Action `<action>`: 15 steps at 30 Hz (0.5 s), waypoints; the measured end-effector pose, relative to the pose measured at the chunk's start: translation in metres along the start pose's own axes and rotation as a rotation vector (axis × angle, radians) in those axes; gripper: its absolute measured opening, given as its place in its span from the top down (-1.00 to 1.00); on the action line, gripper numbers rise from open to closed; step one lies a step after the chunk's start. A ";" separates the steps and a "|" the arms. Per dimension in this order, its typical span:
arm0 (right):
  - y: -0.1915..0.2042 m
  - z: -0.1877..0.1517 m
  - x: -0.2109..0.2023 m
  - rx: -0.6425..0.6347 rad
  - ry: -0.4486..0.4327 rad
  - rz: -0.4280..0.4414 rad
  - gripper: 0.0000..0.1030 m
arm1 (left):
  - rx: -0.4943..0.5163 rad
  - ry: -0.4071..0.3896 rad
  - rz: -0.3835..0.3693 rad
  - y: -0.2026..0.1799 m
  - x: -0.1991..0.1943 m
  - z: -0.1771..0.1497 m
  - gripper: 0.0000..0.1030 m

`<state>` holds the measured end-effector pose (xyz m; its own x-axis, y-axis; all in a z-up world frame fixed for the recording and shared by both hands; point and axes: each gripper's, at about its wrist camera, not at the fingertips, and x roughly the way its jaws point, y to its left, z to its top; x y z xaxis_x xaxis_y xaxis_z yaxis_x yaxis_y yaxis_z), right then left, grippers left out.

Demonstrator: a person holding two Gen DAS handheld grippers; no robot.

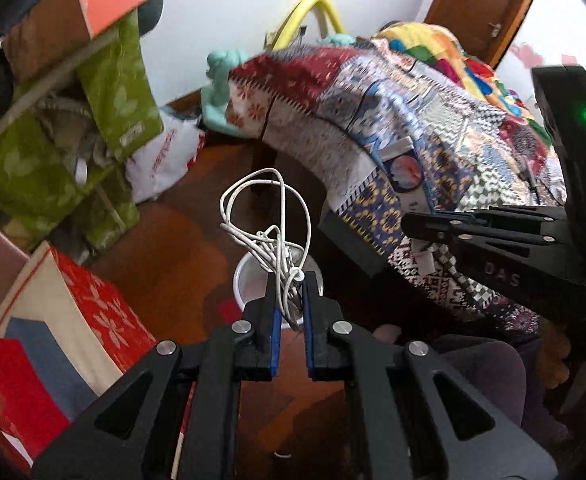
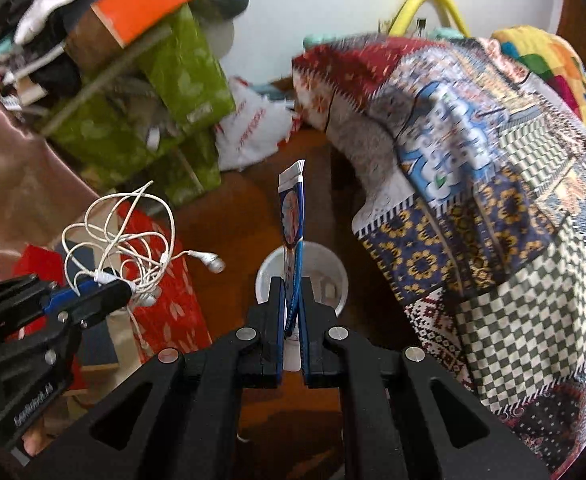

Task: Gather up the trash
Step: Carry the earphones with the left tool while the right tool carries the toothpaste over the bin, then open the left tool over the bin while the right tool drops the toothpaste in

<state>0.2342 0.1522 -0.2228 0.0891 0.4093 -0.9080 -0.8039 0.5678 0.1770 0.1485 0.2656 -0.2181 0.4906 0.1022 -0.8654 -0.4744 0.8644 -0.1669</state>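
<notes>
My left gripper point(image 1: 289, 280) is shut on a tangle of white earphones point(image 1: 269, 224), held above a white round bin point(image 1: 249, 280) on the brown floor. It also shows in the right wrist view point(image 2: 121, 288) with the earphones point(image 2: 125, 236) hanging from it. My right gripper point(image 2: 291, 284) is shut on a flattened blue and white tube point(image 2: 291, 216), upright above the same white bin point(image 2: 325, 272). In the left wrist view the right gripper point(image 1: 409, 222) reaches in from the right, and its jaws look shut.
A bed under a patchwork quilt point(image 1: 413, 128) point(image 2: 493, 168) fills the right. Green bags point(image 1: 45, 152) point(image 2: 145, 120), a white plastic bag point(image 1: 165, 156) and red patterned boxes point(image 1: 73, 320) point(image 2: 169, 292) crowd the left. Brown floor point(image 1: 181, 248) lies around the bin.
</notes>
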 end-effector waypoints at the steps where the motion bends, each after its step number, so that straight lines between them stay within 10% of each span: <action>1: 0.000 0.002 0.008 0.002 0.018 -0.002 0.89 | -0.012 0.016 -0.002 0.002 0.008 -0.001 0.84; 10: -0.005 0.022 0.050 0.038 0.111 0.048 0.88 | -0.083 0.105 -0.011 0.013 0.055 0.006 0.84; 15: -0.007 0.032 0.055 0.025 0.120 0.030 0.42 | -0.085 0.125 -0.006 0.013 0.069 0.018 0.84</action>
<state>0.2639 0.1934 -0.2613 -0.0071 0.3385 -0.9409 -0.7904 0.5746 0.2126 0.1896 0.2933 -0.2717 0.4011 0.0304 -0.9155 -0.5346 0.8193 -0.2071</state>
